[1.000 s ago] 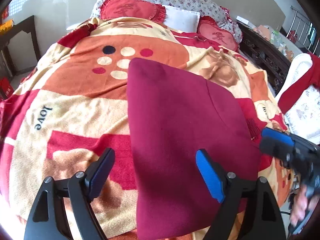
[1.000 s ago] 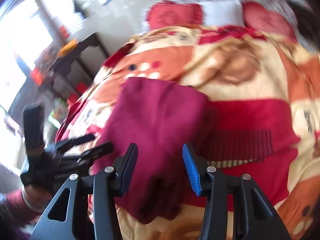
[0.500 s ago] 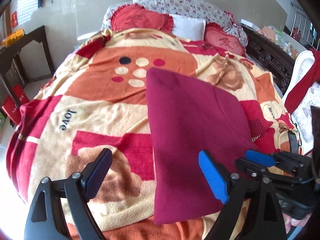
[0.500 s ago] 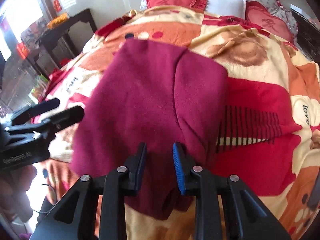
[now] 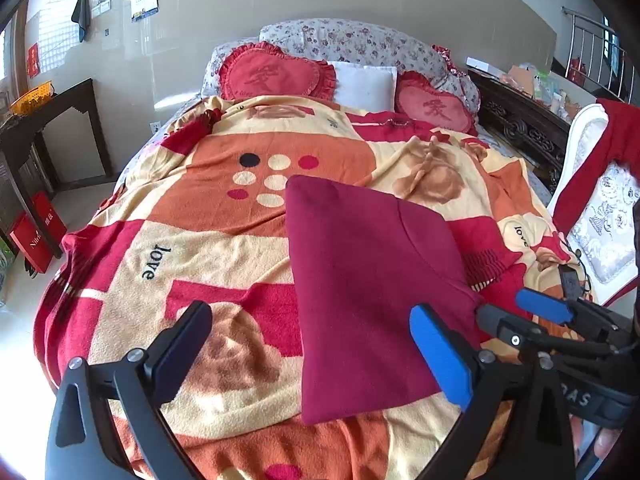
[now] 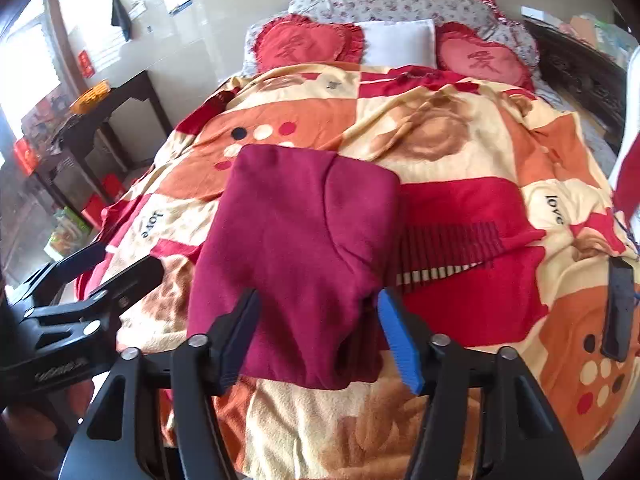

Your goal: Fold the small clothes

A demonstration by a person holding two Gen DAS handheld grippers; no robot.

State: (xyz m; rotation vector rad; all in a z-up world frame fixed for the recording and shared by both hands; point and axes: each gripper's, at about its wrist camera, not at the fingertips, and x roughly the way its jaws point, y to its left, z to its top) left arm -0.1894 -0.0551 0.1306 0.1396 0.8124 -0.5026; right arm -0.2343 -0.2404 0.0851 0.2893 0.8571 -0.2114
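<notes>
- The folded maroon garment (image 5: 368, 292) lies flat on the patterned blanket (image 5: 224, 248), centre of the left wrist view.
- The left gripper (image 5: 312, 356) spreads its jaws wide at the bottom of the frame, holding nothing; the garment's near left corner sits between them.
- The right gripper (image 6: 320, 332) has its jaws apart on either side of the garment's near edge, centre bottom of its own view; contact cannot be determined.
- 2 heart-shaped cushions (image 5: 276, 72) rest at the top centre.
</notes>
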